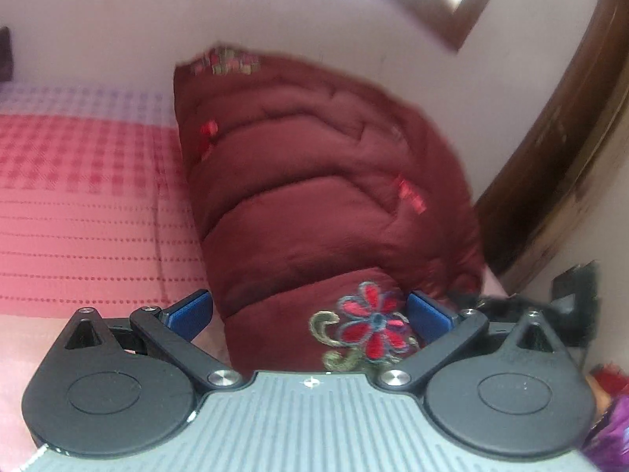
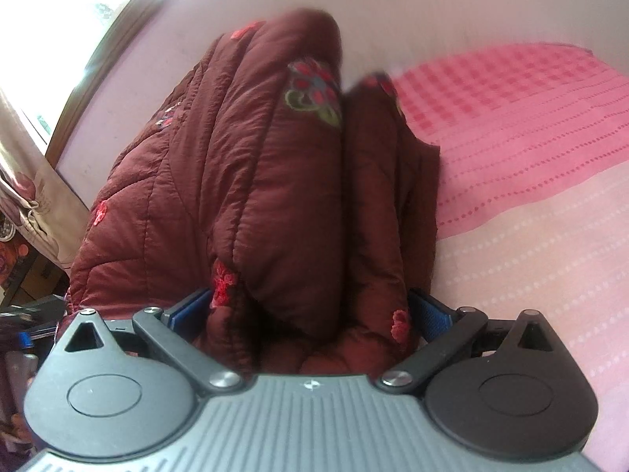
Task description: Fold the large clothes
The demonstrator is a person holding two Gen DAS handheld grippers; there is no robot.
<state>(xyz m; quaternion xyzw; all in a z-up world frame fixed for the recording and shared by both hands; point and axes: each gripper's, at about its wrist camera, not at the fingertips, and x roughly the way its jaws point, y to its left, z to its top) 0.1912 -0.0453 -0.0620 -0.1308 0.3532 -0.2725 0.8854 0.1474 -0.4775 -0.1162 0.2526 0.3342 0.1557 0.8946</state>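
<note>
A dark maroon quilted jacket (image 1: 314, 181) with embroidered red flowers lies folded into a thick bundle on a pink bed. In the left wrist view my left gripper (image 1: 308, 312) has its blue pads (image 1: 426, 312) on either side of one end of the bundle, clamped on it. In the right wrist view the jacket (image 2: 243, 181) fills the space between the blue pads (image 2: 430, 316) of my right gripper (image 2: 310, 314), which is clamped on the other bulky end. Both jaws stand wide around the thick fabric.
The pink checked bedspread (image 1: 78, 204) stretches left in the left wrist view and right in the right wrist view (image 2: 530, 149). A dark wooden door frame (image 1: 558, 149), a pale wall (image 1: 196, 19), a curtain (image 2: 27, 165) and clutter (image 2: 23, 314) lie beside the bed.
</note>
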